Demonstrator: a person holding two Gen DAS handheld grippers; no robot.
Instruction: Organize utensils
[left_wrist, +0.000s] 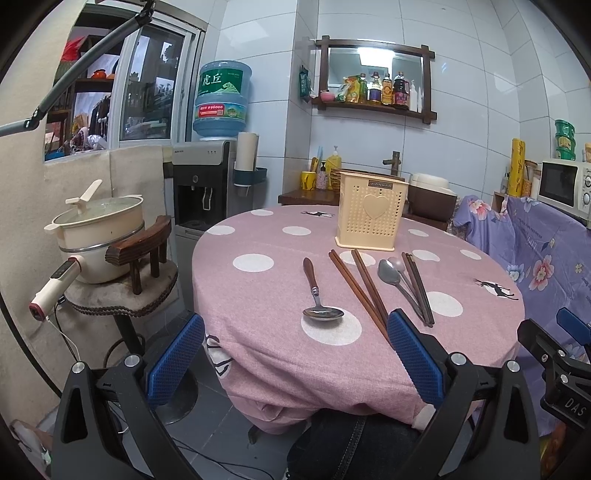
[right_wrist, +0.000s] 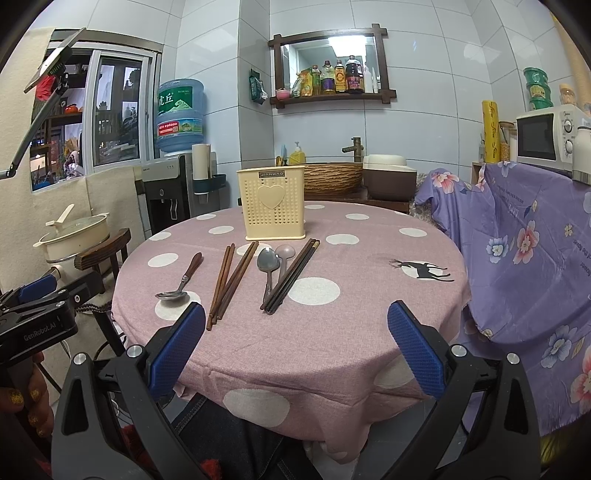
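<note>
Lying in a loose row on the pink dotted surface (left_wrist: 258, 295), the utensils wait in front of the cream holder (left_wrist: 371, 212), which stands upright toward the far side, at the upper middle of both views. Nothing has gone into the holder as far as can be seen; its inside is hidden.

In the left wrist view, the wooden-handled spoon (left_wrist: 317, 295) sits at centre frame, directly ahead of the left hand-held gripper (left_wrist: 295, 354), whose blue pads are spread wide with nothing between them. Its bowl points toward the camera and its handle runs away toward the holder, so its long axis lies roughly along the line of reach. The brown chopsticks (left_wrist: 360, 288) slant just to its right, their near ends by the right-hand pad.

In the right wrist view, the right hand-held gripper (right_wrist: 295, 347) is likewise spread wide and empty. The two metal spoons (right_wrist: 271, 267) and the dark chopsticks (right_wrist: 291, 277) lie touching one another at centre frame, well ahead of it, handles toward the camera.

By my reading, the left side is nearer the wooden-handled spoon, the right side nearer the dark bundle. Either grasp would probably need the pads turned to close across the long axis.
</note>
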